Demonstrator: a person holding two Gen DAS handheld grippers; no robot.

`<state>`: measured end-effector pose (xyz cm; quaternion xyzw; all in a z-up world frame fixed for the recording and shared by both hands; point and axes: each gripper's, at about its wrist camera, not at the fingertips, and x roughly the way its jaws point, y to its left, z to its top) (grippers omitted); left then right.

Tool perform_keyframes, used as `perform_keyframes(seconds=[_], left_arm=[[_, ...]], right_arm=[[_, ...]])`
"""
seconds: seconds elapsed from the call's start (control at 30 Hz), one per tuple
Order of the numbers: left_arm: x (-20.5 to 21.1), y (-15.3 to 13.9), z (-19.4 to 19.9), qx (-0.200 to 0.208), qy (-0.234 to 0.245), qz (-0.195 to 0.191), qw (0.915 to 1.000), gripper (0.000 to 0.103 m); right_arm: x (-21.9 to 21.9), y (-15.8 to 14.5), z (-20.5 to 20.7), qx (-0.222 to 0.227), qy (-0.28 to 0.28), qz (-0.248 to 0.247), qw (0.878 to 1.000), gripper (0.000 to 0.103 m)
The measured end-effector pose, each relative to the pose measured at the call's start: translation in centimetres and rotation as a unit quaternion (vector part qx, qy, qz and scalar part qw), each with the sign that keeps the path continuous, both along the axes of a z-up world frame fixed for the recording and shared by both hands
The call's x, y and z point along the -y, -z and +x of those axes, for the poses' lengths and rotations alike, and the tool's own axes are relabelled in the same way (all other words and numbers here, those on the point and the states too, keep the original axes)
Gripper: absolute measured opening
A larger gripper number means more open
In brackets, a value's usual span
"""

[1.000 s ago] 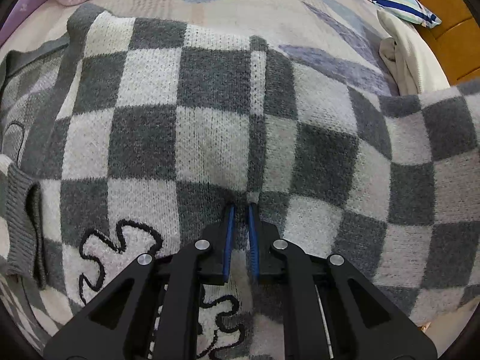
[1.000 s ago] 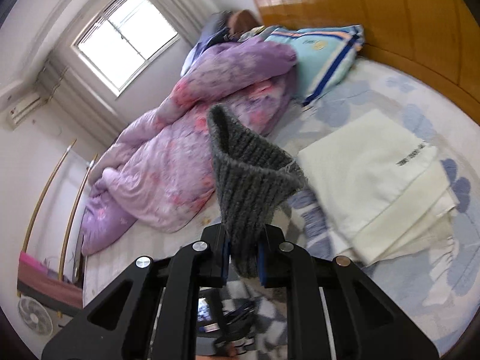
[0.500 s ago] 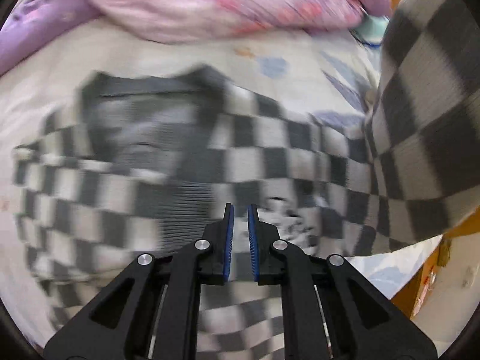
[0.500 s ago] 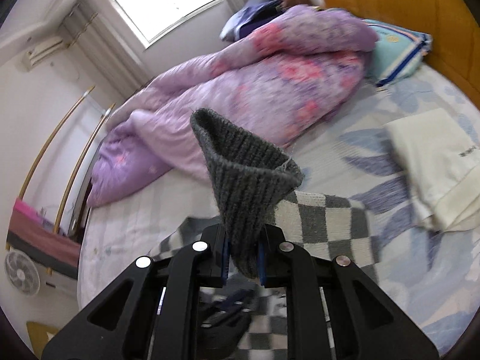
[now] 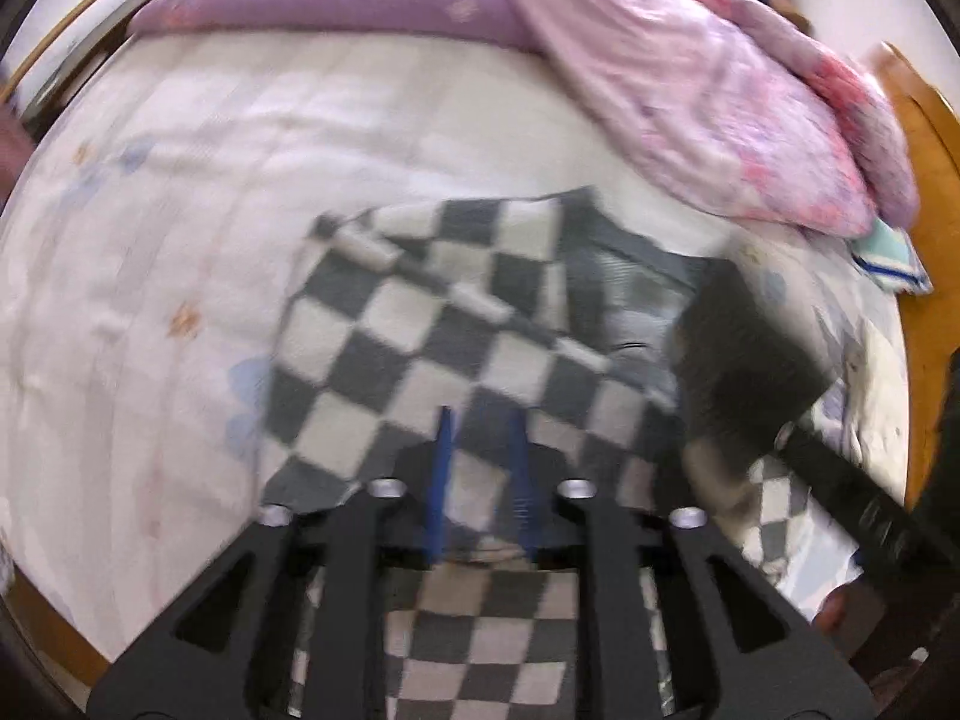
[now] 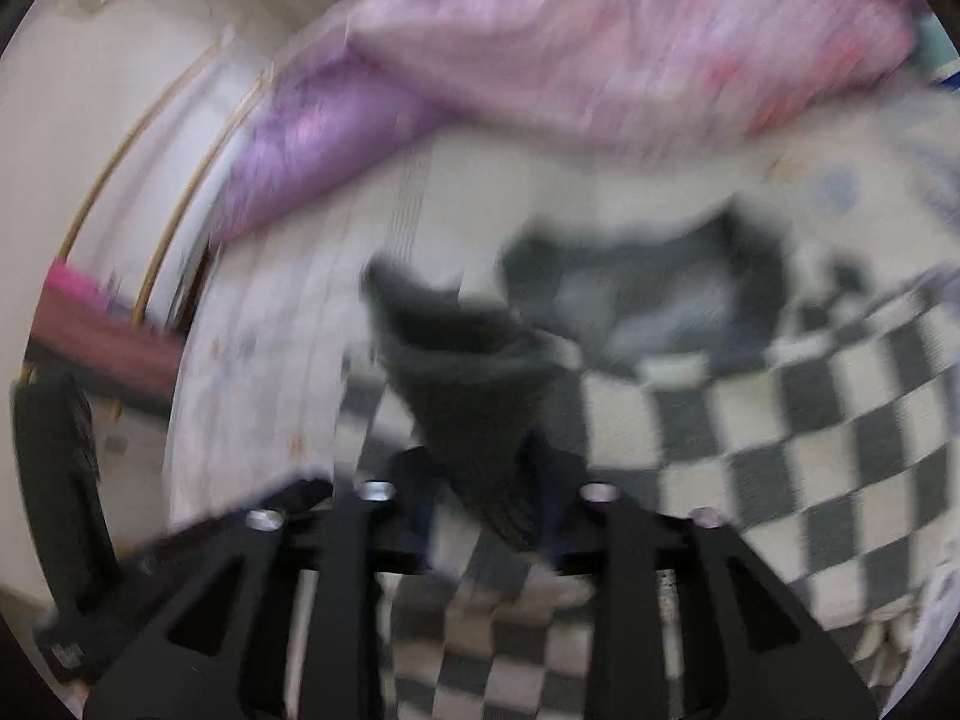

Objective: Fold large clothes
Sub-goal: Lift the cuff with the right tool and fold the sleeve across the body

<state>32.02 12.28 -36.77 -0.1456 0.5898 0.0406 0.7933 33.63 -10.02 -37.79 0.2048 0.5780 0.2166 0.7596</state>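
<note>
The left gripper [image 5: 478,420] has its jaws just parting, with checkered fabric showing between the blue pads but seemingly no longer pinched. The right gripper [image 6: 480,468] has likewise been opening, and the grey ribbed cuff [image 6: 462,372] is still standing between its loosened jaws. Beyond them the checkered sweater [image 5: 456,330] lies folded across the bed sheet [image 5: 180,192], below the purple quilt [image 5: 660,60]. To finish this fold well, both grippers should let go fully before lifting away, so nothing drags.
</note>
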Motion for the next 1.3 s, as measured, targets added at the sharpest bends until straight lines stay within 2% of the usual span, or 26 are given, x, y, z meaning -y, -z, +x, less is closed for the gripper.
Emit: perform_keyframes(seconds=[0.03,0.07,0.13,0.23,0.3,0.37,0.43,0.47,0.5,0.53,0.57,0.63,0.67,0.7,0.77,0.83,0.93,1.0,1.03,1.13,1.2,1.3], left_arm=[[-0.6,0.6,-0.3,-0.006,-0.012,-0.003,0.9999,0.04],[-1.1,1.0,-0.7,-0.009,-0.023,-0.012,0.9996,0.044],[-1.1,1.8,-1.1,-0.01,-0.034,-0.036,0.9987,0.051],[-0.1,3.1,-0.9,-0.021,-0.034,-0.065,0.9971,0.059],[1.4,4.1,-0.1,-0.024,-0.025,-0.076,0.9965,0.059],[3.2,5.2,0.9,-0.027,-0.004,-0.078,0.9965,0.059],[6.1,6.4,2.0,-0.037,0.034,-0.062,0.9968,0.058],[7.5,7.1,2.4,-0.045,0.054,-0.049,0.9963,0.053],[8.7,7.8,2.8,-0.054,0.069,-0.037,0.9955,0.049],[9.7,8.6,3.0,-0.065,0.083,-0.027,0.9941,0.042],[10.3,9.3,3.1,-0.076,0.092,-0.021,0.9927,0.037],[11.3,11.6,3.2,-0.108,0.1,-0.007,0.989,0.034],[11.4,12.4,3.2,-0.115,0.101,0.0,0.9883,0.034],[11.6,13.3,3.2,-0.117,0.101,0.007,0.988,0.034],[11.6,13.8,3.5,-0.115,0.098,0.005,0.9886,0.035],[11.3,13.9,3.8,-0.12,0.087,-0.003,0.9889,0.035],[11.3,14.3,4.4,-0.124,0.087,-0.001,0.9884,0.036],[11.6,14.4,4.7,-0.125,0.093,0.009,0.9877,0.036],[11.8,14.4,4.8,-0.124,0.095,0.014,0.9876,0.036],[12.1,14.6,4.8,-0.117,0.09,0.014,0.989,0.037],[12.2,14.6,4.7,-0.113,0.088,0.016,0.9896,0.037],[12.5,14.4,4.3,-0.114,0.085,0.02,0.9897,0.036]], right_arm=[[0.3,0.2,-0.3,-0.005,0.004,0.01,1.0,0.072],[1.1,0.0,-0.8,0.006,0.019,0.008,1.0,0.09],[2.1,-0.4,-1.6,0.026,0.023,-0.007,0.999,0.091],[5.3,-0.2,-2.3,0.023,0.026,-0.06,0.998,0.091],[8.1,0.2,-2.6,0.025,0.039,-0.09,0.995,0.091],[11.0,0.6,-3.0,0.03,0.051,-0.141,0.988,0.09],[14.5,1.5,-3.5,0.025,0.073,-0.193,0.978,0.083],[16.7,2.3,-3.5,0.009,0.087,-0.21,0.974,0.075],[17.9,3.0,-3.4,-0.005,0.093,-0.219,0.971,0.065],[19.5,4.2,-3.3,-0.03,0.1,-0.237,0.966,0.041],[20.9,5.6,-3.4,-0.056,0.106,-0.25,0.961,0.027],[22.6,8.4,-3.7,-0.095,0.105,-0.247,0.959,0.019],[23.2,9.8,-3.8,-0.11,0.101,-0.247,0.957,0.01],[23.8,12.4,-4.0,-0.122,0.098,-0.245,0.957,0.009],[24.3,13.5,-3.2,-0.12,0.103,-0.238,0.958,0.006],[24.7,12.7,-1.8,-0.125,0.105,-0.23,0.959,0.005],[25.5,11.2,1.7,-0.07,0.101,-0.254,0.959,0.003],[26.5,12.9,5.6,-0.089,0.1,-0.239,0.962,0.003],[27.1,14.1,7.6,-0.099,0.107,-0.229,0.962,0.0],[28.6,15.8,10.6,-0.149,0.105,-0.195,0.964,0.0],[29.5,15.4,9.5,-0.163,0.104,-0.171,0.966,0.0],[29.3,14.5,4.9,-0.195,0.074,-0.184,0.961,0.0]])
